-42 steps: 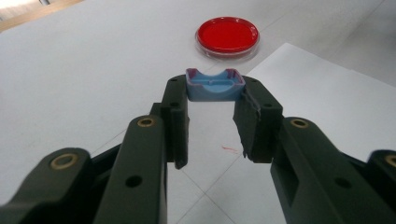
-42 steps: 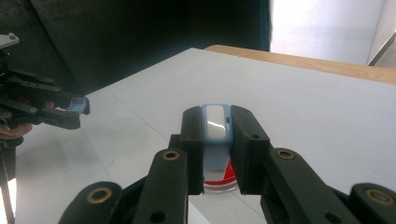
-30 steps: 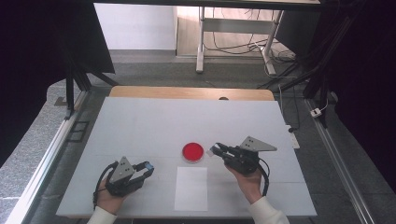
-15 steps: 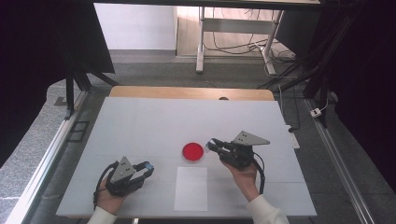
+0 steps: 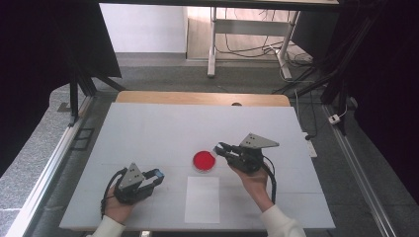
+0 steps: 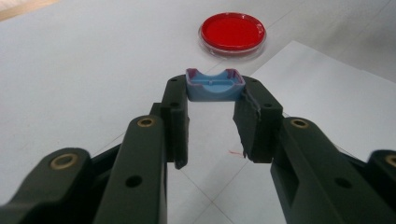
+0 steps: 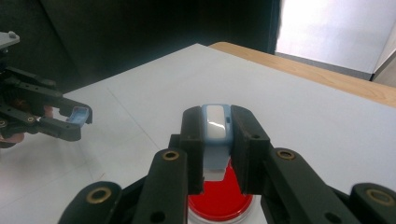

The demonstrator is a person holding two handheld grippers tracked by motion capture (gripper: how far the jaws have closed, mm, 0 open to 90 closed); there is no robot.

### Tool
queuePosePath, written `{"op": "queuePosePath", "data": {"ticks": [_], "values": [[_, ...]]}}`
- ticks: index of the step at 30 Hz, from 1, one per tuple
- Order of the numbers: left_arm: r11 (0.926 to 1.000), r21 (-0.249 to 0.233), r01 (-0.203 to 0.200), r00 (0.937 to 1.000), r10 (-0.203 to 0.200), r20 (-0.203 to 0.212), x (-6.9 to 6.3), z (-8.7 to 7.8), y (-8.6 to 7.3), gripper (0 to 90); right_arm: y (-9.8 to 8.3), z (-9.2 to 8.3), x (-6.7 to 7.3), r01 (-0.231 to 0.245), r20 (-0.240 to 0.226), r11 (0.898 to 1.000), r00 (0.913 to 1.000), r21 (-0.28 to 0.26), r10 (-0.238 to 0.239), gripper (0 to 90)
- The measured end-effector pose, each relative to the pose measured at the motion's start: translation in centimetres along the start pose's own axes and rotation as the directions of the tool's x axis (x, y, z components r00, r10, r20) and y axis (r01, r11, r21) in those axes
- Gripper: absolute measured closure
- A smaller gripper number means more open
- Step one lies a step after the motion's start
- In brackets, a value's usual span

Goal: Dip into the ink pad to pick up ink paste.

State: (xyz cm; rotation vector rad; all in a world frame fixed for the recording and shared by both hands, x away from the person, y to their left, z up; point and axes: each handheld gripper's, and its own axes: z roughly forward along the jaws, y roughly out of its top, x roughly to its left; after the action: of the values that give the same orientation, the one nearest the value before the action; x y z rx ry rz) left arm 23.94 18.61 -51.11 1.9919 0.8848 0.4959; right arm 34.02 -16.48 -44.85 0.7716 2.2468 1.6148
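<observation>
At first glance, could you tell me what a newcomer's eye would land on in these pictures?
The round red dish with a clear rim stands out on the white table, just beyond a white sheet of paper. The right gripper, beside and slightly above that dish, is shut on a small light-blue and white piece. The left gripper, near the front left, clamps a small blue cap-shaped piece.

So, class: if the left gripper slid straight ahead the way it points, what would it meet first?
Probably the red dish, which lies ahead past the blue piece in the left gripper's jaws, slightly to one side; depth is unclear.
</observation>
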Motion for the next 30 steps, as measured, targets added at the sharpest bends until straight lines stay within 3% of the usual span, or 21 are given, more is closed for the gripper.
{"op": "queuePosePath", "data": {"ticks": [17,22,30], "values": [[0.9999,0.013,-0.005,0.9999,0.005,-0.008,-0.2,-0.1,0.0,65.7,0.2,2.3,0.1,0.025,-0.014,0.997,0.9996,0.076,-0.024,75.3],[0.9999,0.013,-0.005,0.9999,0.005,-0.01,-0.2,-0.1,0.0,65.7,-0.3,3.3,-0.4,0.01,-0.009,0.993,0.9999,0.119,-0.009,75.3],[0.9999,0.017,0.005,1.0,-0.005,-0.006,0.0,-0.1,-0.1,65.7,-0.7,4.7,-0.6,0.032,-0.008,0.983,0.9995,0.179,-0.032,75.3]]}}
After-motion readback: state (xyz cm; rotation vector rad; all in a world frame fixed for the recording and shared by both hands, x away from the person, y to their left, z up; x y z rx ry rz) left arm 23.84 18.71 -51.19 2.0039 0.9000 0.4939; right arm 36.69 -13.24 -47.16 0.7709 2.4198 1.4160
